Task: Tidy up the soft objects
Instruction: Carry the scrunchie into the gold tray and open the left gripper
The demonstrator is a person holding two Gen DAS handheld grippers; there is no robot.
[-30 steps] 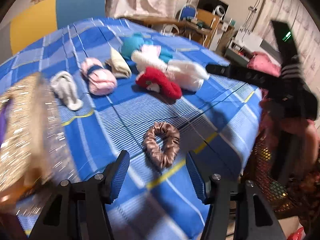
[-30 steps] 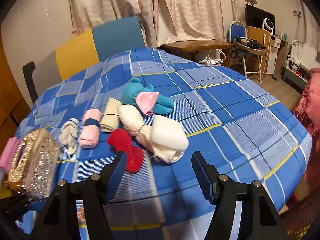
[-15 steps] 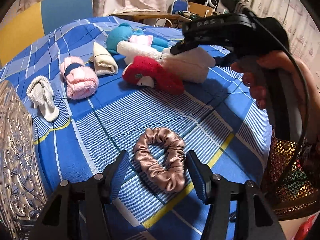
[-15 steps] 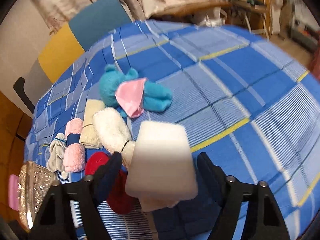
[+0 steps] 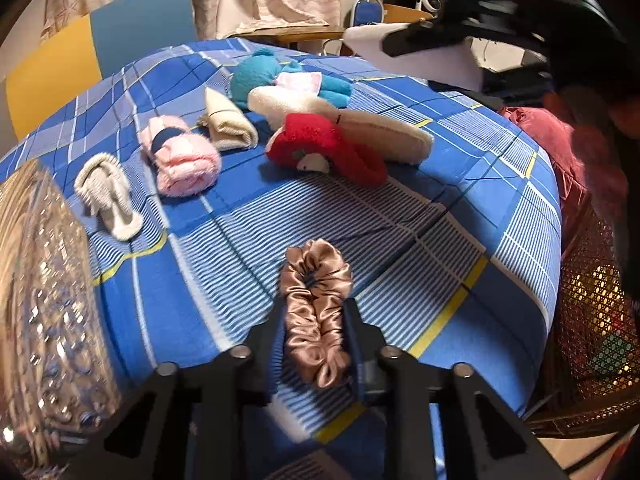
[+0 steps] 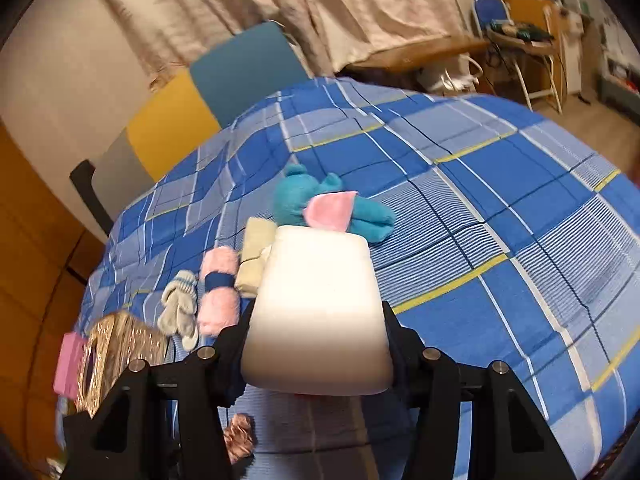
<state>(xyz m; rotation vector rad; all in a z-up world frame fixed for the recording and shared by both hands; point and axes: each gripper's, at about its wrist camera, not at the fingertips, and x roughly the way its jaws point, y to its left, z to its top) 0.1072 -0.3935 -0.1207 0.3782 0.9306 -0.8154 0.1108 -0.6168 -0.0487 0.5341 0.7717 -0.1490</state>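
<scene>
Satin scrunchie [image 5: 316, 320] pinched by the just-closed left gripper [image 5: 316, 344]; it may slip. Right gripper [image 6: 316, 344], just closing, squeezes the sponge [image 6: 318, 312].

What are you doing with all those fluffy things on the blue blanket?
A person is tidying soft things with a grabbing tool in each hand. The left tool has just squeezed shut on a shiny brown scrunchie. The right tool has been closing on a white foam block and holds it. Socks and plush toys lie on the blue checked cloth.
</scene>
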